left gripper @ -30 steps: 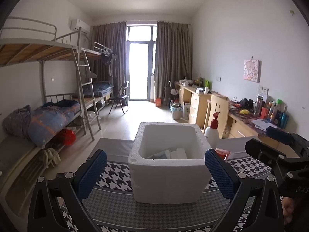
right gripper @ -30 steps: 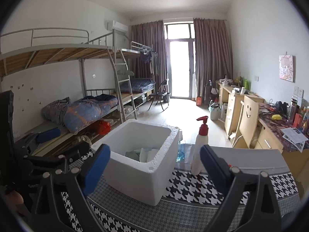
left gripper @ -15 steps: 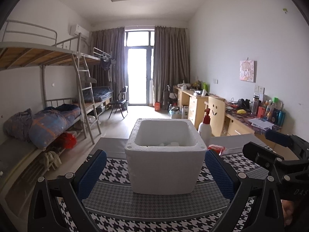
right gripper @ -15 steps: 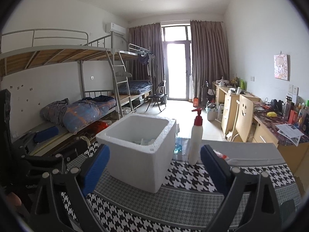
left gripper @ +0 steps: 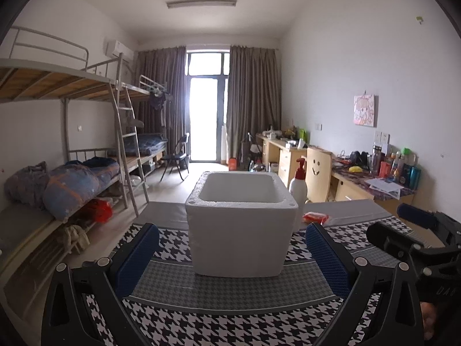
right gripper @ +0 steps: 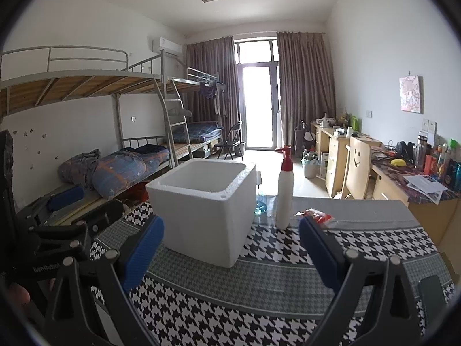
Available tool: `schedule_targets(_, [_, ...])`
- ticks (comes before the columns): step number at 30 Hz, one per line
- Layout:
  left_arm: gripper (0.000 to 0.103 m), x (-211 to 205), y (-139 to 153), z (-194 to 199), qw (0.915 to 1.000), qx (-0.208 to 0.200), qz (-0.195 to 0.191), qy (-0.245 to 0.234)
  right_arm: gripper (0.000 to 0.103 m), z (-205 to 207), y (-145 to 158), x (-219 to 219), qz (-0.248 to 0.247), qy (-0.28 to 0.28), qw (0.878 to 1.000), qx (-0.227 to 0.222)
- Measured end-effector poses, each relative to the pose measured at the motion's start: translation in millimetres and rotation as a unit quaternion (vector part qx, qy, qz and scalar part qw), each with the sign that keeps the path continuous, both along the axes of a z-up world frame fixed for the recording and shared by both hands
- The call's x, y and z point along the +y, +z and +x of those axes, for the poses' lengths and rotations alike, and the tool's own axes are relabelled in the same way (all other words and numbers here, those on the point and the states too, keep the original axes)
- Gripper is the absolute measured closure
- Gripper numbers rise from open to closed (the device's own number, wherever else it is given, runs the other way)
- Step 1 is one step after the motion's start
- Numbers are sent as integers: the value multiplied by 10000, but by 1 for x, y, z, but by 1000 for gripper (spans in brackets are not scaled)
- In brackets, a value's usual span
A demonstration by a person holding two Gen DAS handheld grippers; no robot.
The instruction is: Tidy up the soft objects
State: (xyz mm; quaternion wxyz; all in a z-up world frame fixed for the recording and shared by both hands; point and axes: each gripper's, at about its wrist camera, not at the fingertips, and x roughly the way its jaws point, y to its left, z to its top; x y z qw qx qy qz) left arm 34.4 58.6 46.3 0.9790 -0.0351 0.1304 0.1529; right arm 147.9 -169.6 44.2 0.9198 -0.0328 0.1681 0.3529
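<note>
Both tongs, left [left gripper: 232, 255] and right [right gripper: 230, 252], gape wide and empty; the red packet [right gripper: 317, 217] lies right of the box [right gripper: 206, 206] (beside the bottle [right gripper: 284, 191]), nearer the right tongs.

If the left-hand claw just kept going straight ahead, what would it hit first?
Most likely the white foam box. It stands on the houndstooth cloth dead ahead of the open left gripper, framed between its fingers, with nothing visible between. How far off it stands is hard to judge.

A white, square foam box [left gripper: 241, 230] stands upright and open-topped on the houndstooth-patterned bench [left gripper: 230, 325]; a small red soft packet [left gripper: 315, 217] lies just beside it.
</note>
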Motion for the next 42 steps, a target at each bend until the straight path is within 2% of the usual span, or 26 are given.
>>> schedule_targets(9, [1, -12, -5, -22, 9997, -193, 132, 81, 6, -24, -8, -19, 162, -165, 9997, -39])
schedule_targets(15, [1, -16, -10, -32, 9999, -137, 74, 53, 6, -36, -14, -27, 177, -231, 9995, -93])
schedule_targets(26, [1, -28, -15, -52, 9994, -254, 193, 153, 6, -62, -21, -42, 277, -346, 9988, -216])
schedule_targets(42, [1, -34, -26, -68, 9992, -277, 254, 111, 6, -77, -34, -49, 305, -460, 9979, -339])
